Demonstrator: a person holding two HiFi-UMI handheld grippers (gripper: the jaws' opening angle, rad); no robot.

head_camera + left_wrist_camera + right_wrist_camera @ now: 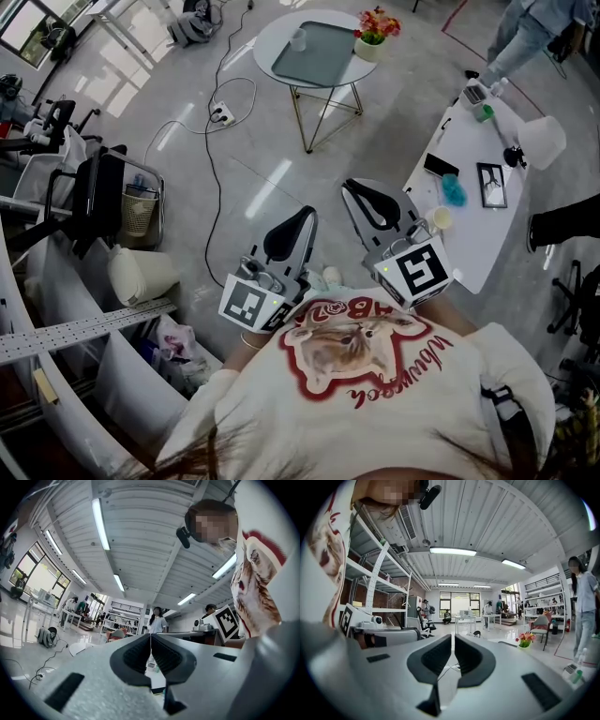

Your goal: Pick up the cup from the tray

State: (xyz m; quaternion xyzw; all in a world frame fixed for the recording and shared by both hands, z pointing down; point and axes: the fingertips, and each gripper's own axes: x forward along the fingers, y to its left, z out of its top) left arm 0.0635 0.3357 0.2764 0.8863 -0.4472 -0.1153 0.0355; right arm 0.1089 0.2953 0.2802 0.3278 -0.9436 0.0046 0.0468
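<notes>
Round table (265, 44) — cup (298, 38) on tray (319, 56), beyond right gripper (354, 190)

Beyond the black-padded left claw (307, 214) and right claw (349, 186), the tray (319, 54) was grey-green, its desk (263, 43) white, the cup (298, 38) clear, the flowers (378, 23) red-orange.

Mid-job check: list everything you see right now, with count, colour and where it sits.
round table: one, white, far across the floor
tray: one, grey-green, on the round table
cup: one, pale, at the tray's left corner
flower pot: one, white with red-orange flowers, at the round table's right edge
power strip: one, white, on the floor among cables
long table: one, white, right side, holding small items
basket: one, tan, far left
left gripper: one, grey with black jaws, shut, empty
right gripper: one, grey with black jaws, shut, empty
</notes>
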